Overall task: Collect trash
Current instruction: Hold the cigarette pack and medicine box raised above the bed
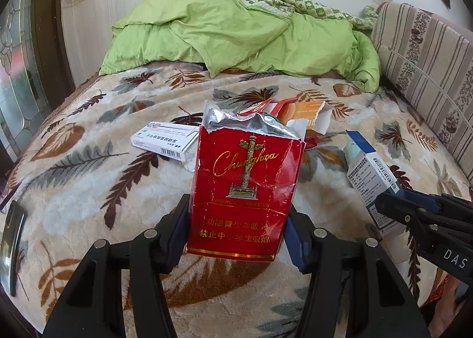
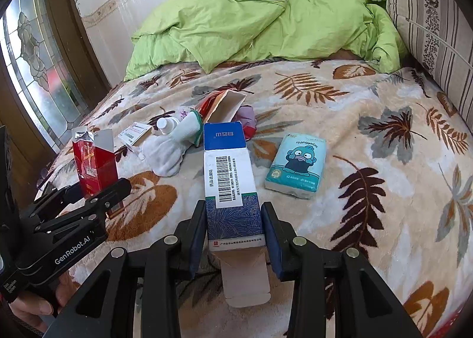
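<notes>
My left gripper [image 1: 238, 219] is shut on a torn red Chunghwa cigarette pack [image 1: 245, 187] and holds it upright above the leaf-patterned blanket [image 1: 88, 178]. It also shows in the right wrist view [image 2: 94, 166]. My right gripper [image 2: 233, 219] is shut on an opened blue-and-white medicine box [image 2: 232, 181], also seen in the left wrist view [image 1: 372, 169]. More trash lies on the bed: a white medicine box [image 1: 165, 140], an orange-and-white opened carton [image 2: 227, 104], a small white bottle [image 2: 165, 125] and a white sock [image 2: 171, 152].
A teal tissue pack [image 2: 297, 165] lies right of the held box. A green quilt [image 2: 266, 24] is heaped at the bed's far end. A striped cushion [image 2: 437, 30] lines the right side. A dark phone [image 1: 11, 243] lies at the left bed edge.
</notes>
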The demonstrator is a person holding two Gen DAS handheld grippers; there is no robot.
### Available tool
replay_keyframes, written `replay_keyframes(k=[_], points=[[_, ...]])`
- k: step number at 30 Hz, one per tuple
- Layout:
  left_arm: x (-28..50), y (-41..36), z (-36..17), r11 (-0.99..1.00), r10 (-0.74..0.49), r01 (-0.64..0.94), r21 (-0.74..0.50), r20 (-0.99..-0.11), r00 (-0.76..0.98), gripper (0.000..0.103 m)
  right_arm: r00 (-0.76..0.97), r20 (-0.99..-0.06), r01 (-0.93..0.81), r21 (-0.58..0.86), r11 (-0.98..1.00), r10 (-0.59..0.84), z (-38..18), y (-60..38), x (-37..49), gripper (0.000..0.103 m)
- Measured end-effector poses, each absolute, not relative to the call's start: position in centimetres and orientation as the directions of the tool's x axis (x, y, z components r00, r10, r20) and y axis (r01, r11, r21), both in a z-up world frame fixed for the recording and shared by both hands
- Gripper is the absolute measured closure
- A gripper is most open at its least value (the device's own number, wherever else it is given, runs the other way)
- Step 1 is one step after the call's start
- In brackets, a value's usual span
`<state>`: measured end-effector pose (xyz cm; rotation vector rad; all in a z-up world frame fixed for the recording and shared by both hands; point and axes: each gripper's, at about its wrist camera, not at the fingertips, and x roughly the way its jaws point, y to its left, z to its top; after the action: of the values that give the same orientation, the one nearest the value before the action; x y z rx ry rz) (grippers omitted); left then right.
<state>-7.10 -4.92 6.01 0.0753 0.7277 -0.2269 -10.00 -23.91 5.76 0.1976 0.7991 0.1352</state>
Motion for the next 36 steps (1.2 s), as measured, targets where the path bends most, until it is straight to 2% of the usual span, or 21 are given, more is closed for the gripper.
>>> replay_keyframes(k=[36], points=[[-7.31, -5.09, 6.62, 0.972, -0.165, 0.234, 0.020, -0.652, 0.740, 0.047, 0.707, -0.681, -0.033, 0.238, 0.971, 0.191, 6.28, -24.74, -10.47, 0.064]])
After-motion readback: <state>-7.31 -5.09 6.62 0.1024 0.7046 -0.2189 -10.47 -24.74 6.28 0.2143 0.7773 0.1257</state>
